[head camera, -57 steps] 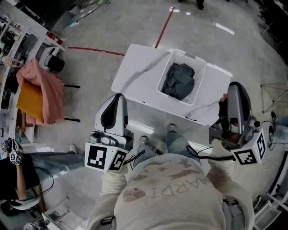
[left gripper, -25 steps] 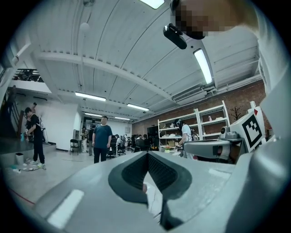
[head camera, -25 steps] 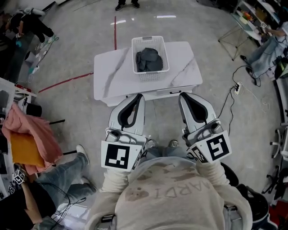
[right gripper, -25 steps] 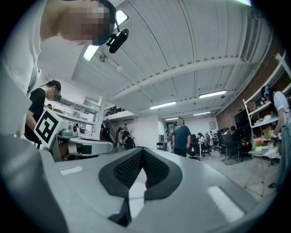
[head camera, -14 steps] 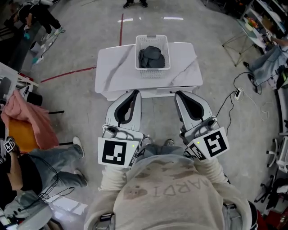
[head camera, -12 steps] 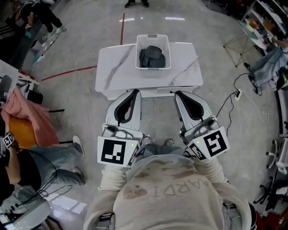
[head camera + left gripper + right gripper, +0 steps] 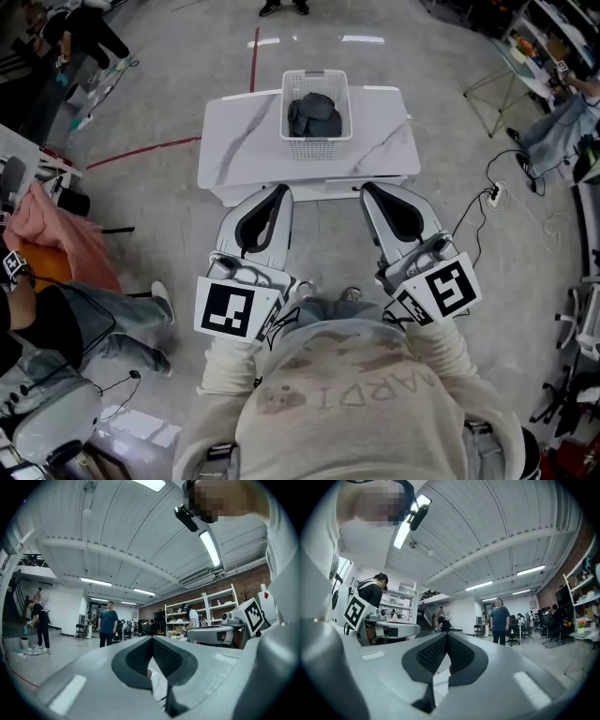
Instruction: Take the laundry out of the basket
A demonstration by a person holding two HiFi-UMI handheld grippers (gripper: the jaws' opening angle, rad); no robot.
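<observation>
- Table (image 7: 246,150): white top with grey marble veining, standing on a grey concrete floor (image 7: 141,84). It is the reference for the places below.
- Basket (image 7: 317,147): white, slatted, on the middle of the table towards its far edge.
- Laundry (image 7: 315,114): a dark grey bundle lying inside the basket; neither gripper touches it.
- Left gripper (image 7: 277,191): on the near side of the table, tips pointing towards its front edge. In the left gripper view the jaws are pressed together at the tips with nothing between them.
- Right gripper (image 7: 367,187): also on the near side of the table, to the right of the left gripper. Its jaws likewise meet at the tips and are empty.
- Red floor line (image 7: 131,153): runs away from the table's left end; another red stretch lies beyond its far edge.
- Pink cloth (image 7: 66,239): draped well to the left of the table, with a seated person (image 7: 56,319) nearer the camera.
- Power strip (image 7: 494,195): on the floor to the right of the table, with a cable trailing from it.
- Room, from the gripper views: ribbed white ceiling (image 7: 117,536) with strip lights (image 7: 209,548), open shelving (image 7: 220,604) against a brick wall, and a standing person in a dark shirt (image 7: 108,627).
</observation>
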